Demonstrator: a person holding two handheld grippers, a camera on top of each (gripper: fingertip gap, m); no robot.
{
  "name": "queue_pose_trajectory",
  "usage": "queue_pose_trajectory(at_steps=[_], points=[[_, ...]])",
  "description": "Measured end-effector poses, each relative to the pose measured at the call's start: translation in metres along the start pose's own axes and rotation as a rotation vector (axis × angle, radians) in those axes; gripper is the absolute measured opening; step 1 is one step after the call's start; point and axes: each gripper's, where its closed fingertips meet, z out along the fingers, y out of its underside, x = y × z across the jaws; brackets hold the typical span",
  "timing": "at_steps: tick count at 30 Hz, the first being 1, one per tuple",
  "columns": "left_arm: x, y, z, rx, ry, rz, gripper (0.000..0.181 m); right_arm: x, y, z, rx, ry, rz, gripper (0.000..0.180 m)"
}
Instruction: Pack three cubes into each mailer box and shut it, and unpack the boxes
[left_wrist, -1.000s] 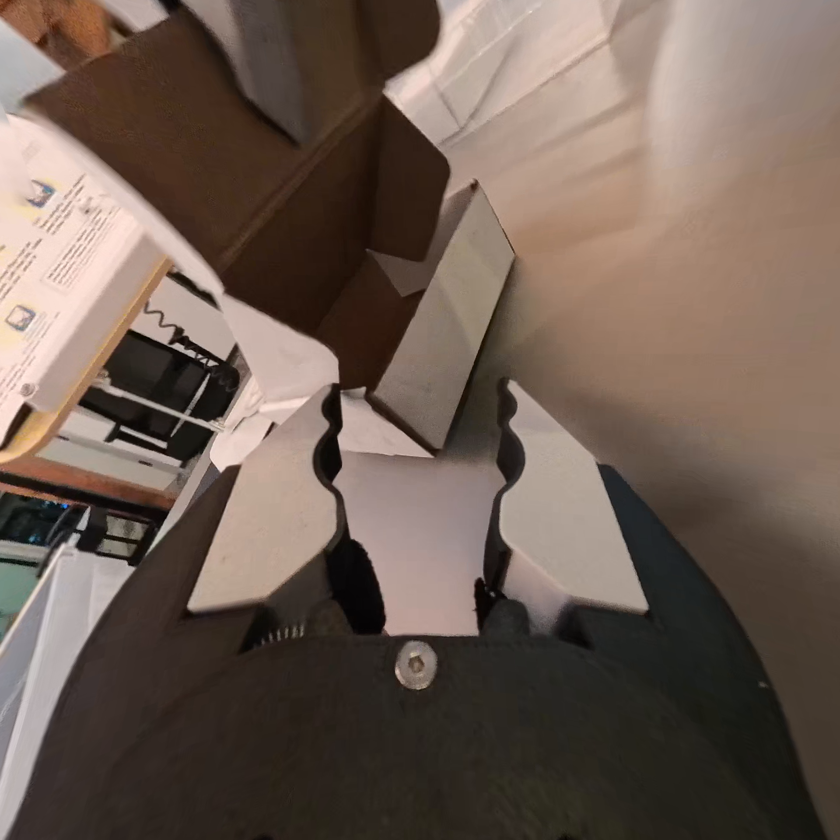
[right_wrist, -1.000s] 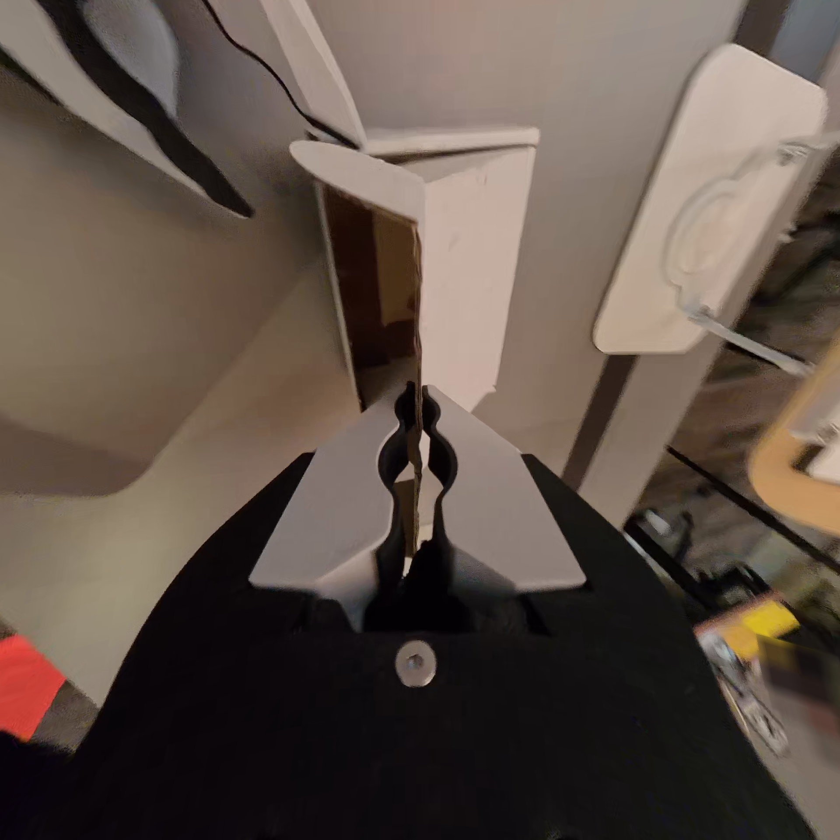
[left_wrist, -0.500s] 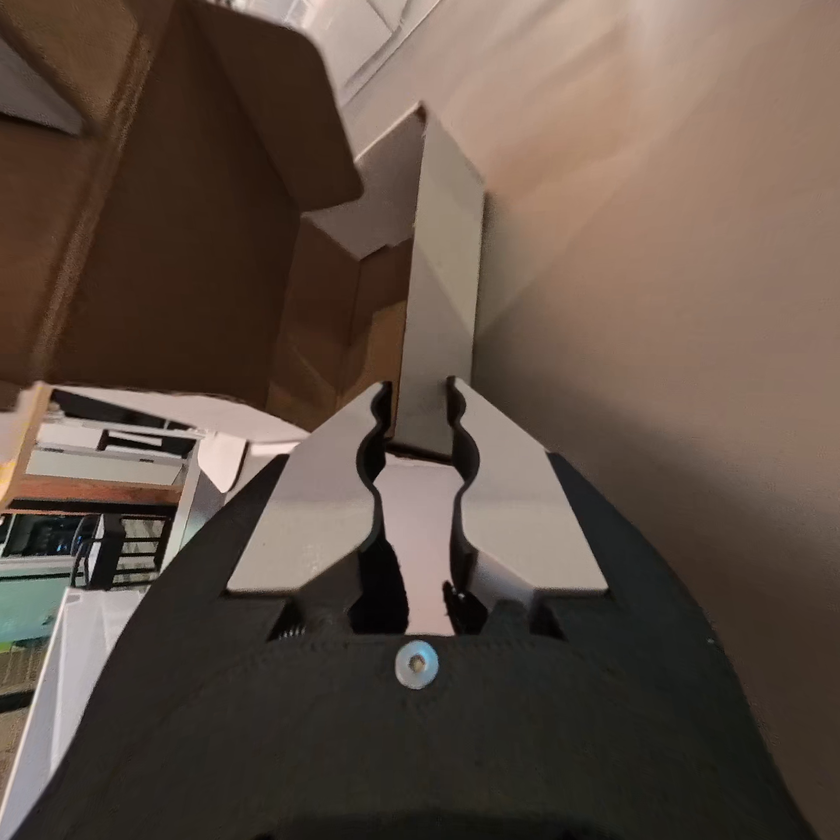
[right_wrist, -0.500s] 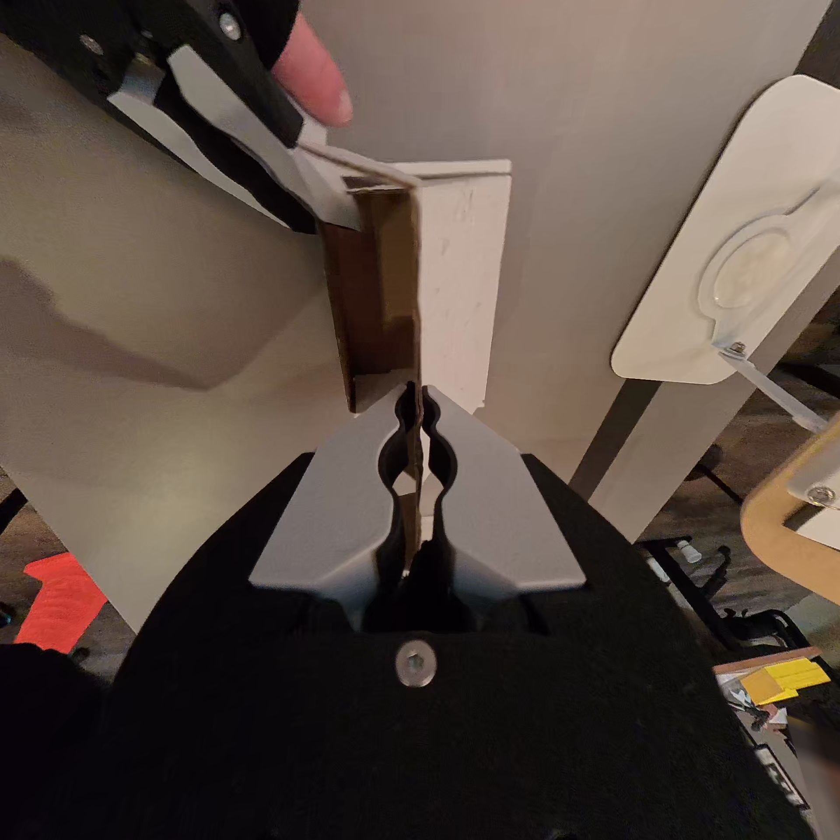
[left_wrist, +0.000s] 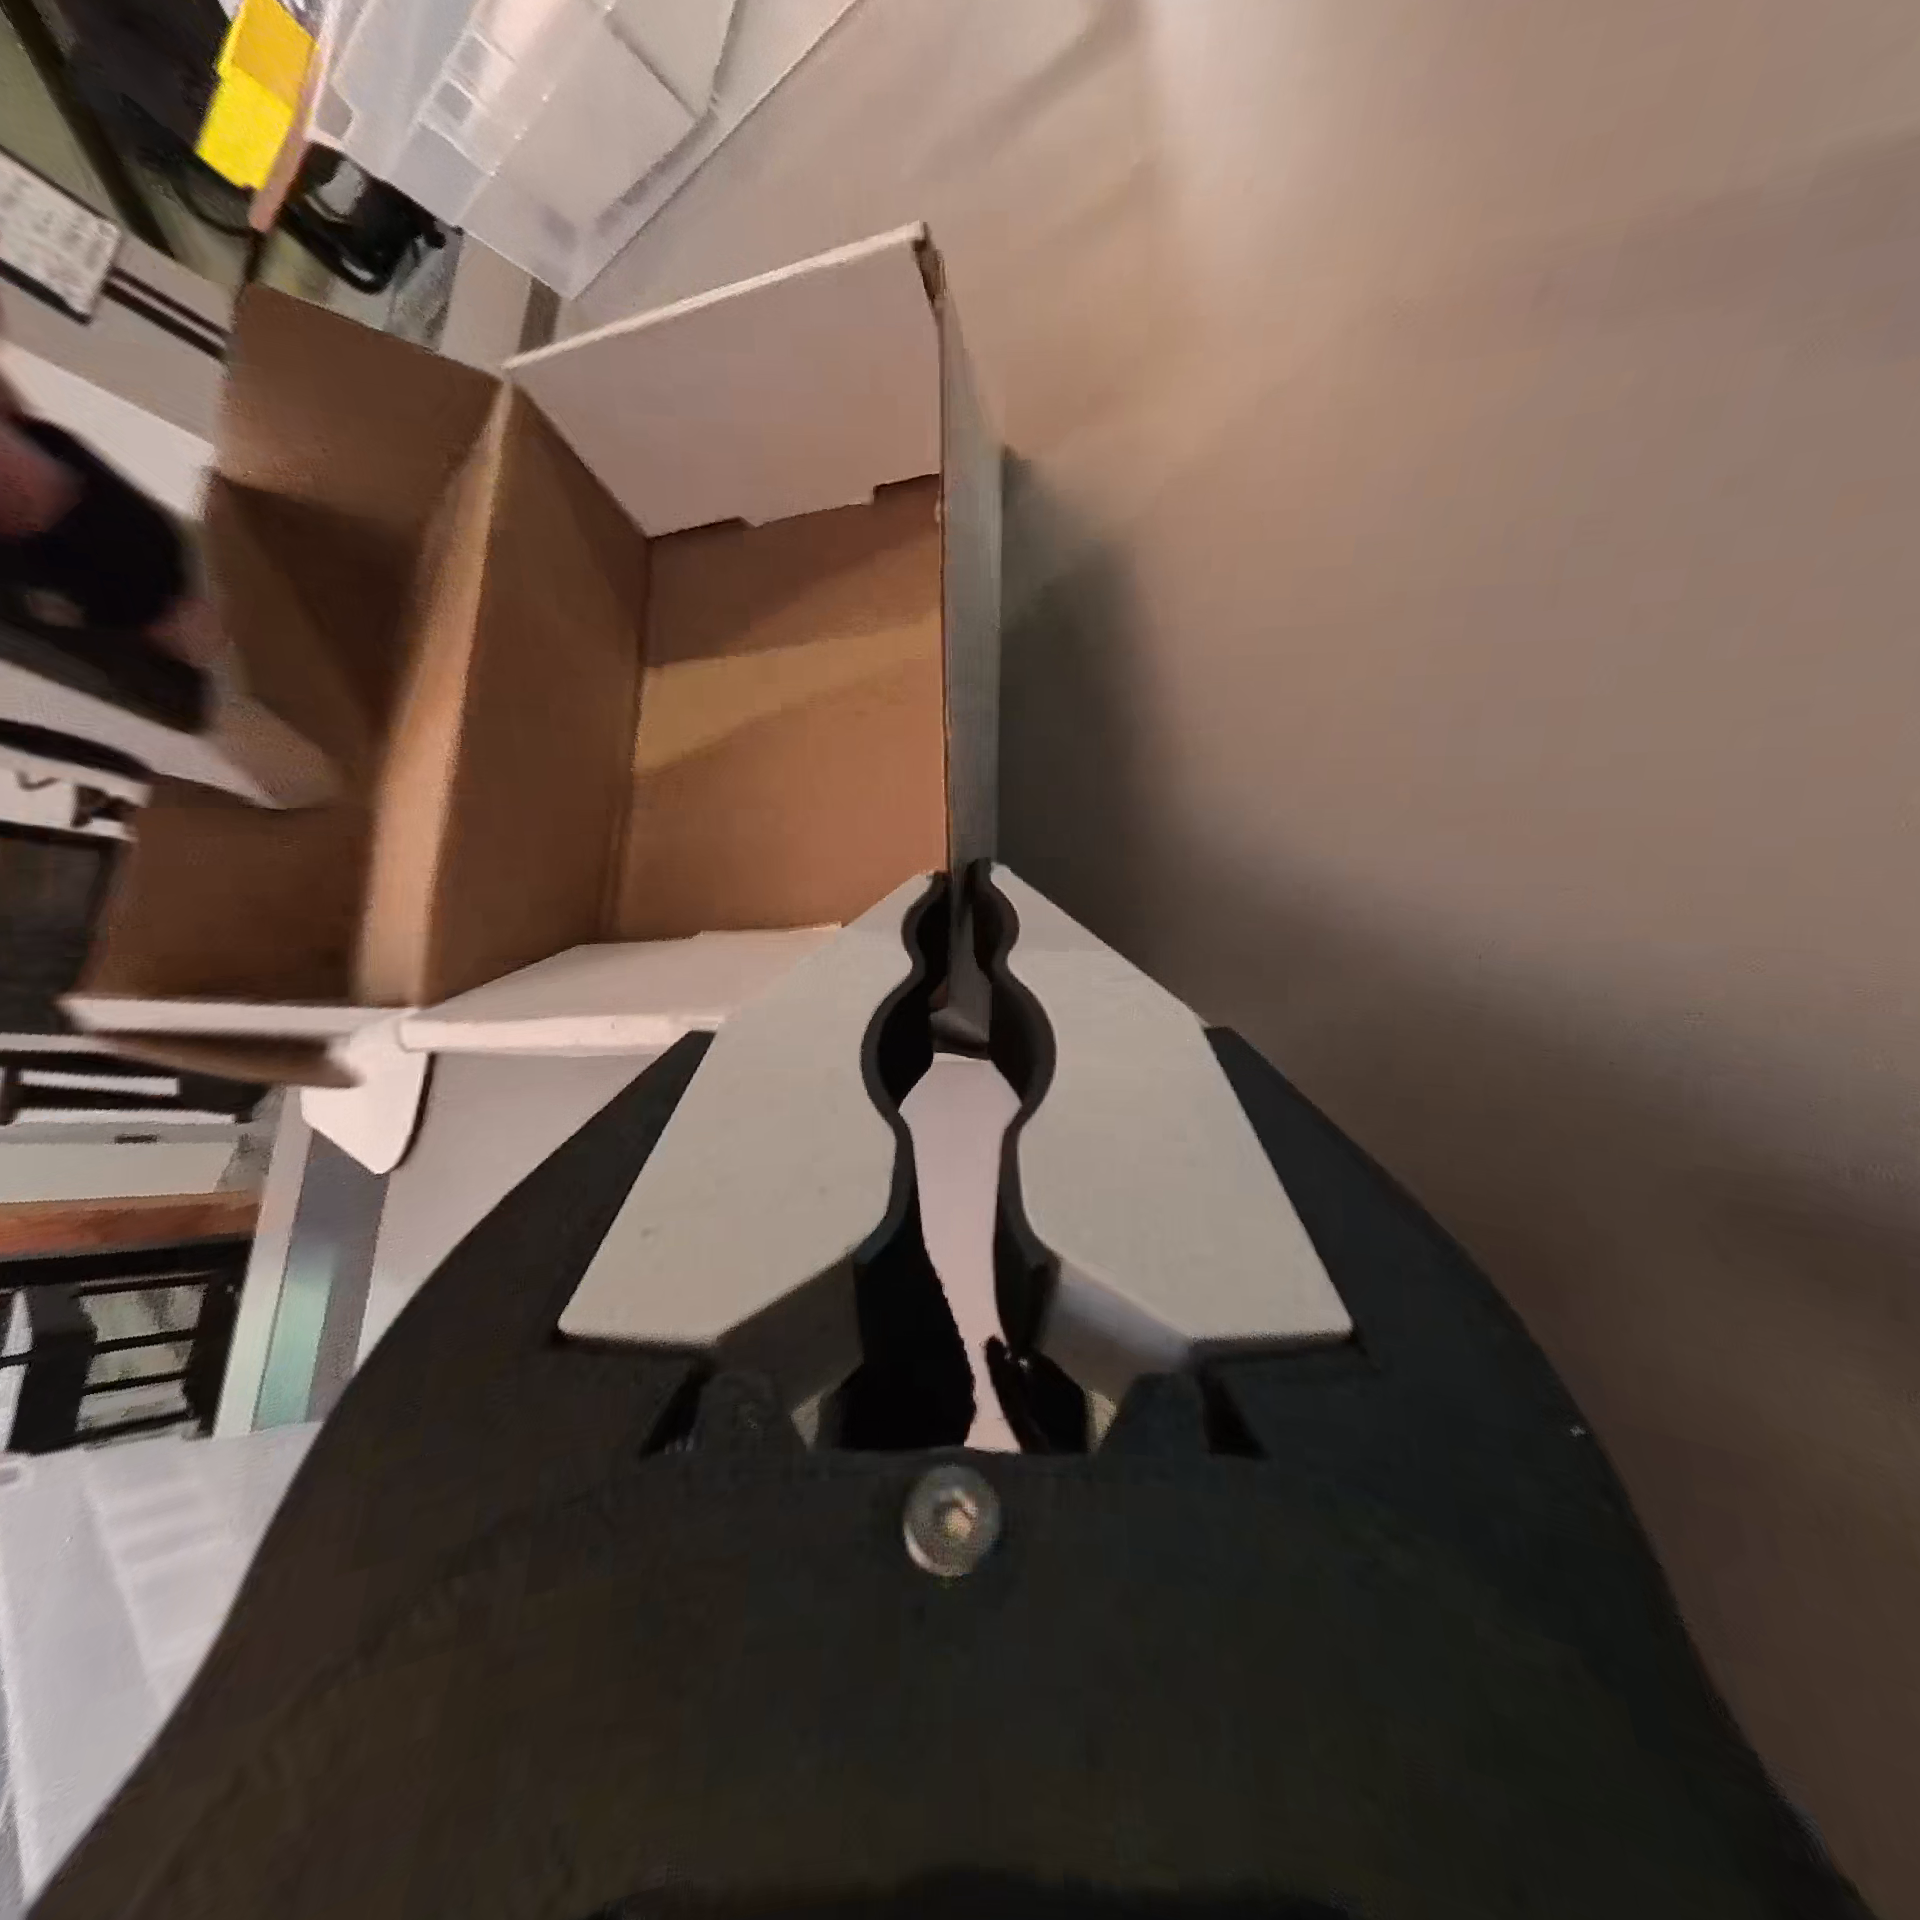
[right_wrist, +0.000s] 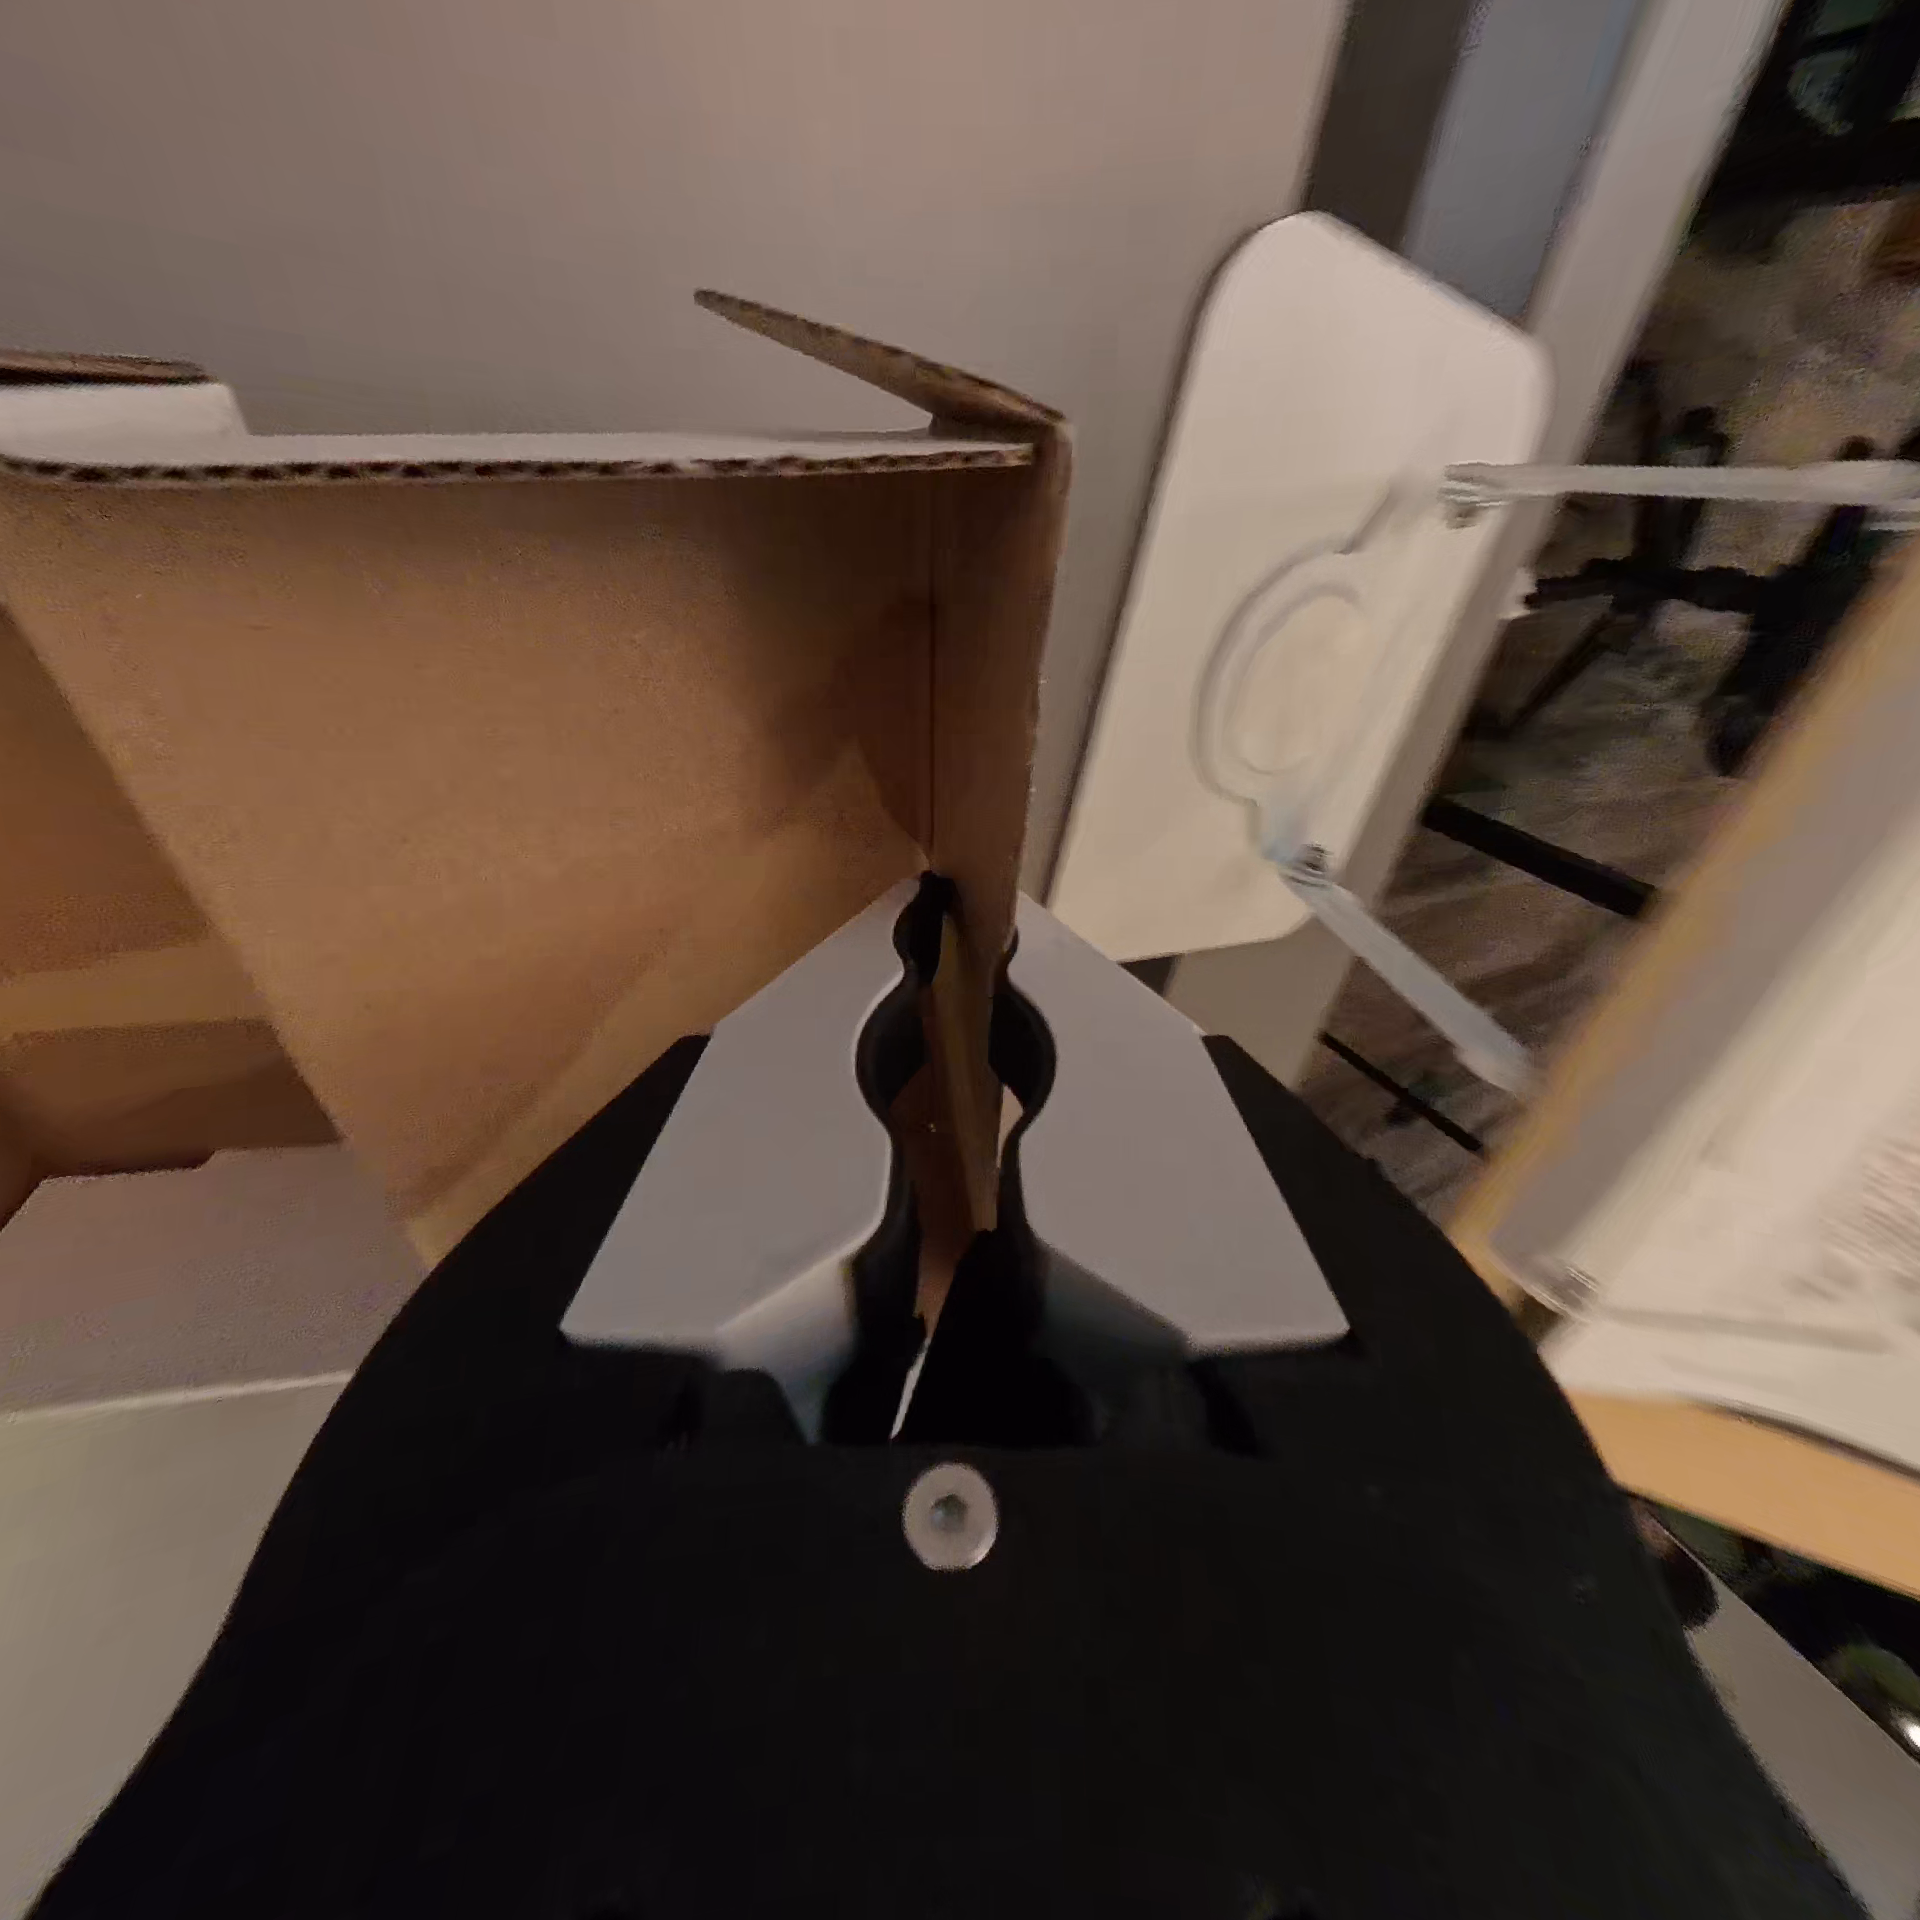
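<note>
Left tool: clenched on the thin white side wall of the mailer box, edge-on between its tips.
Right tool: clenched on a brown wall of the same box at a corner.
Mailer box: one, open, brown inside, white outside, no cubes seen inside.
Tabletop: pale, just right of the box.
Beyond: one white plate right of the box; clutter blurred.
</note>
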Motion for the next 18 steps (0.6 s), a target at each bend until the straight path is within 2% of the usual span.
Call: queue_pose_trajectory(at_steps=[5,8,11,14,18], points=[[0.010,-0.010,-0.005,0.031,0.098,-0.026,0.005,-0.036,0.012,0.049,0.017,-0.148,0.102,0.011],[0.014,-0.013,-0.006,0.040,0.147,-0.068,0.003,-0.033,0.011,0.050,0.056,-0.087,0.151,0.028],[0.014,-0.013,-0.005,0.031,0.173,-0.082,0.001,-0.017,0.011,0.018,0.119,-0.030,0.211,0.047],[0.015,-0.014,-0.002,0.021,0.189,-0.088,0.000,-0.013,0.013,-0.027,0.214,-0.064,0.276,0.066],[0.016,-0.017,-0.003,0.036,0.255,-0.162,0.000,-0.010,0.020,-0.086,0.334,-0.036,0.342,0.075]])
